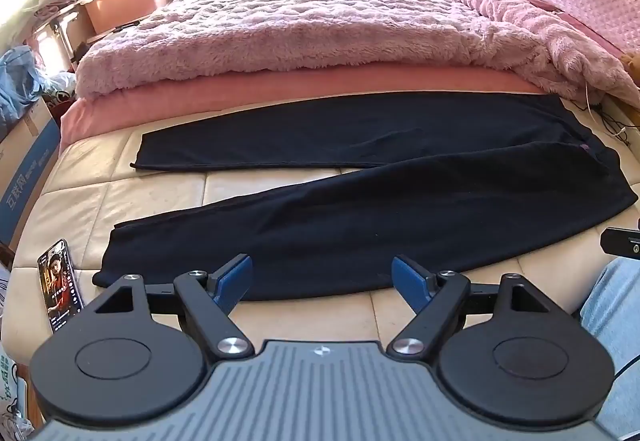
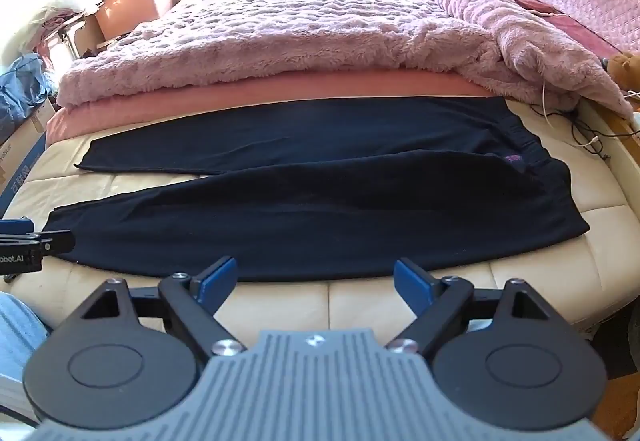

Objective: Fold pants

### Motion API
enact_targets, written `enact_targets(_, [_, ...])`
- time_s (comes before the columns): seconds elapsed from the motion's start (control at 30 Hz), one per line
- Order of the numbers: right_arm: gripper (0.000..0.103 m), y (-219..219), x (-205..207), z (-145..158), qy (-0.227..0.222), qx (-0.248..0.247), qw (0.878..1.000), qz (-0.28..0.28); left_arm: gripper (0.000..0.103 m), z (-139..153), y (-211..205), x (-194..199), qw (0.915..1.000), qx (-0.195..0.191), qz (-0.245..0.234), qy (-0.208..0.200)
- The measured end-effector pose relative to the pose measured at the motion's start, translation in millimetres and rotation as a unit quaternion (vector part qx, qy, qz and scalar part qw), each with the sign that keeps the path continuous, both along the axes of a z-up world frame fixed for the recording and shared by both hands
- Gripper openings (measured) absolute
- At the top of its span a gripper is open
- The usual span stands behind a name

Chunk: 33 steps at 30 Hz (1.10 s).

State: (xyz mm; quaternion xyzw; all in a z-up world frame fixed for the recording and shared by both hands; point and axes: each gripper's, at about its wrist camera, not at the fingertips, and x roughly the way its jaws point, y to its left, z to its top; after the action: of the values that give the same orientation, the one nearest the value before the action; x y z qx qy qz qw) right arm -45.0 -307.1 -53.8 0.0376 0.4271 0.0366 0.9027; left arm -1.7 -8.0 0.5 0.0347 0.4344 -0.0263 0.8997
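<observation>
Dark navy pants (image 1: 360, 209) lie spread flat on the cream quilted mattress (image 1: 160, 197), legs splayed to the left and waistband at the right. In the right wrist view the same pants (image 2: 320, 209) fill the middle. My left gripper (image 1: 322, 273) hovers open above the near edge of the nearer leg, blue pads wide apart, nothing between them. My right gripper (image 2: 314, 275) stands open too, just short of the near edge of the pants. The left gripper (image 2: 24, 245) shows at the left edge of the right wrist view.
A phone (image 1: 60, 283) lies on the mattress left of the pant cuffs. A fluffy pink blanket (image 1: 300, 25) is heaped behind the pants. Cables (image 2: 580, 129) trail at the right. Boxes and bags (image 1: 24, 145) crowd the floor at the left. A light blue sleeve (image 1: 616, 305) is near.
</observation>
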Motion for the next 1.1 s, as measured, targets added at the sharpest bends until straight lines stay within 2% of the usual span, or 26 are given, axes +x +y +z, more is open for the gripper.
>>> enact_targets(1.1, [0.082, -0.6, 0.4, -1.6, 0.012, 0.020, 1.000, 0.013, 0.093, -0.8, -4.2, -0.6, 0.9993, -0.009, -0.036, 0.001])
